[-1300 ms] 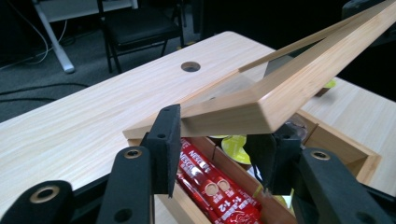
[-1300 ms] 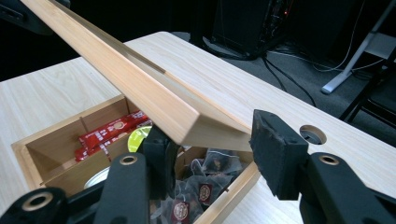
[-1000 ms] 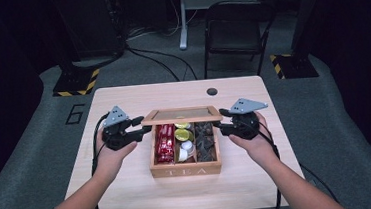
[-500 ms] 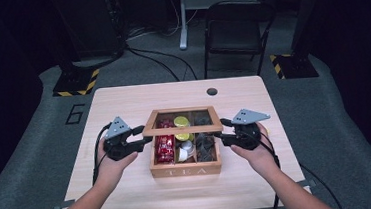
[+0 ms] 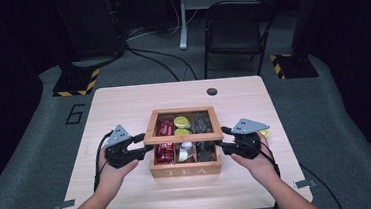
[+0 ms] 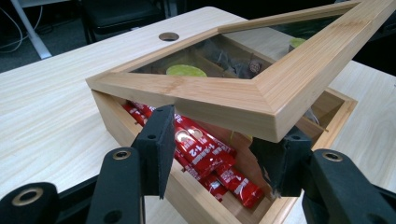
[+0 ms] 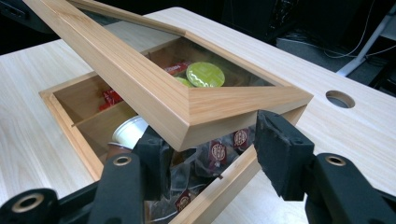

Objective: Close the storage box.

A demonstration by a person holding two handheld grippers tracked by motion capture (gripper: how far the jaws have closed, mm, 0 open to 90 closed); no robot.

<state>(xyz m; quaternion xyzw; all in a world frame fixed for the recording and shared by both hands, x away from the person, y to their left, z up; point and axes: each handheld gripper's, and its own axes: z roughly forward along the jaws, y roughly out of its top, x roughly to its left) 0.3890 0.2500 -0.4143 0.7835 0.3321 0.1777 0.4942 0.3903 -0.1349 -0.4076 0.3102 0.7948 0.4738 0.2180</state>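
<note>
1. At the middle of the table point(image 5: 123, 104), the tea box point(image 5: 186, 170) is sitting square in front of me, and its windowed lid point(image 5: 183, 138) is coming down over it.
2. A second ago that lid was standing almost upright at the back. Now it is hanging nearly level, just short of the box rim, with a wedge of gap still showing at the front.
3. My left tongs point(image 5: 144, 144) are sitting at the lid's front left corner. Their jaws have just been opening, and the corner is lying over them rather than being pinched.
4. My right tongs point(image 5: 224, 137) are mirroring that at the front right corner. They have been loosening too and are standing open around the wood, not clamping it.
5. Through the gap I am still seeing the red sachets point(image 6: 205, 158) and a green capsule point(image 7: 205, 74).
6. I am reading this as the closing nearly done, with only the last drop onto the rim left.
</note>
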